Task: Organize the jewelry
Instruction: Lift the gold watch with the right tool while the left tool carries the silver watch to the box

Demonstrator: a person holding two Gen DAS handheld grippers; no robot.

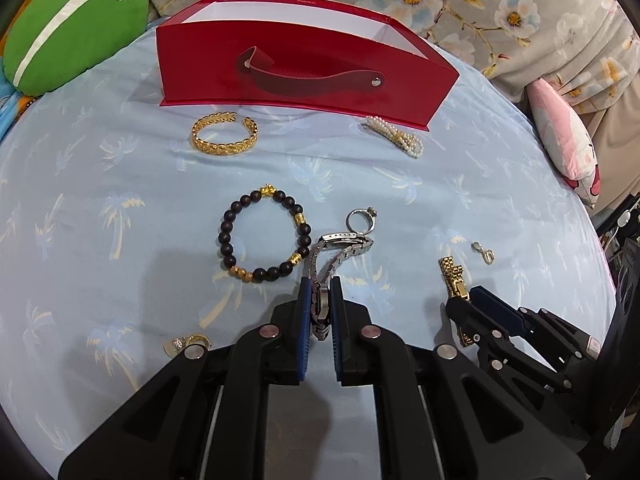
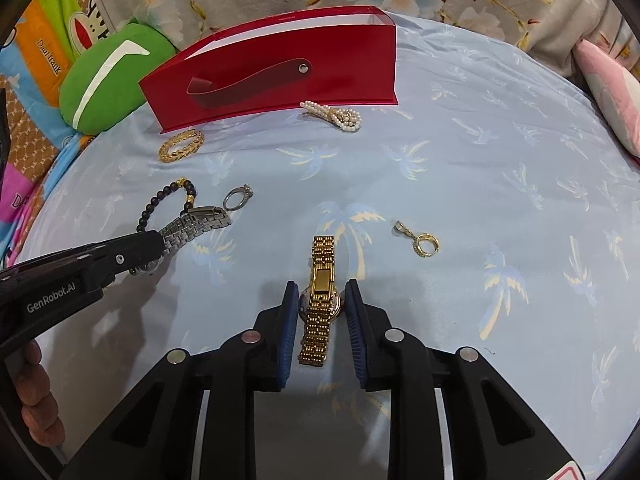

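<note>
My left gripper [image 1: 320,284] is shut on a silver watch [image 1: 340,248], whose band sticks out past the pads; the right wrist view shows that band [image 2: 192,226] too. My right gripper [image 2: 320,292] stands open around a gold watch [image 2: 322,280] lying clasp-up on the sheet, with the pads close beside its case. A dark bead bracelet [image 1: 264,236], a silver ring [image 1: 358,220], a gold bangle [image 1: 224,134], a pearl piece [image 1: 396,136] and a small gold pendant [image 2: 420,238] lie loose. An open red box [image 1: 304,76] stands at the back.
The jewelry lies on a pale blue palm-print sheet [image 2: 500,168]. A green cushion [image 1: 72,24] sits back left and a pink pillow [image 1: 564,140] at the right edge. A small gold ring [image 1: 186,344] lies by my left gripper. A hand [image 2: 36,392] holds the left gripper.
</note>
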